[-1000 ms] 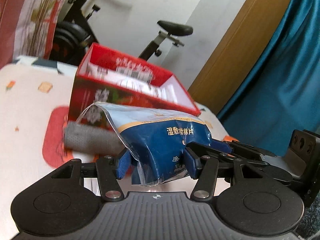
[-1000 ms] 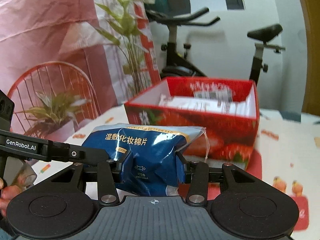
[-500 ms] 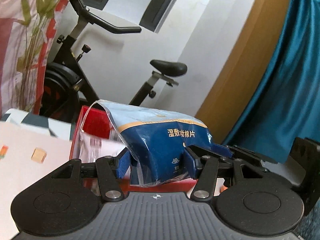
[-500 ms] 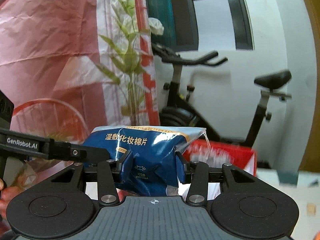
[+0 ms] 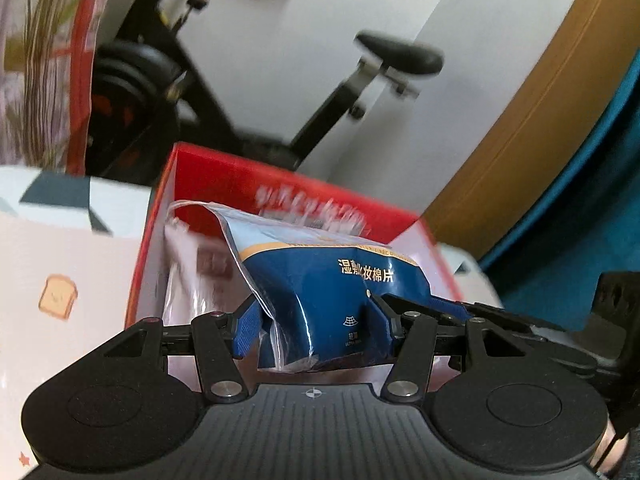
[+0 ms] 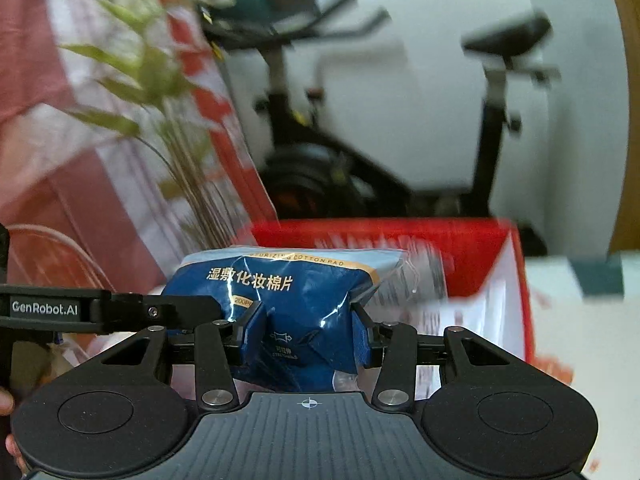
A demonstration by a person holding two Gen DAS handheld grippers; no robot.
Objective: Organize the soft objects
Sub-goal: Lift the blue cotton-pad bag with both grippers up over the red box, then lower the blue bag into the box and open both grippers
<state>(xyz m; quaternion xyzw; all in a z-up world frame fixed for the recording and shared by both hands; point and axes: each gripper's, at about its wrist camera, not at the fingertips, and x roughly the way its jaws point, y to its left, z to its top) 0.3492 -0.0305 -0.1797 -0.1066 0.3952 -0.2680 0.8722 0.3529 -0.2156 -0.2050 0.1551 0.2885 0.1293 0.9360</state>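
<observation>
The left gripper (image 5: 316, 326) is squeezed tight on a blue bag of cotton pads (image 5: 336, 300), and the right gripper (image 6: 306, 330) is squeezed tight on the same bag (image 6: 280, 300) from the other side. Both hold the bag up together, so it is pinched in the middle and crinkled. The bag hangs in front of an open red box (image 5: 288, 196), which sits on a white table cloth (image 5: 60, 264) with little toast pictures. In the left view, pale packets (image 5: 192, 280) lie inside the box. Behind the box (image 6: 460, 264) stands a black exercise bike (image 6: 492, 92). A green plant (image 6: 160, 92) is at the left.
</observation>
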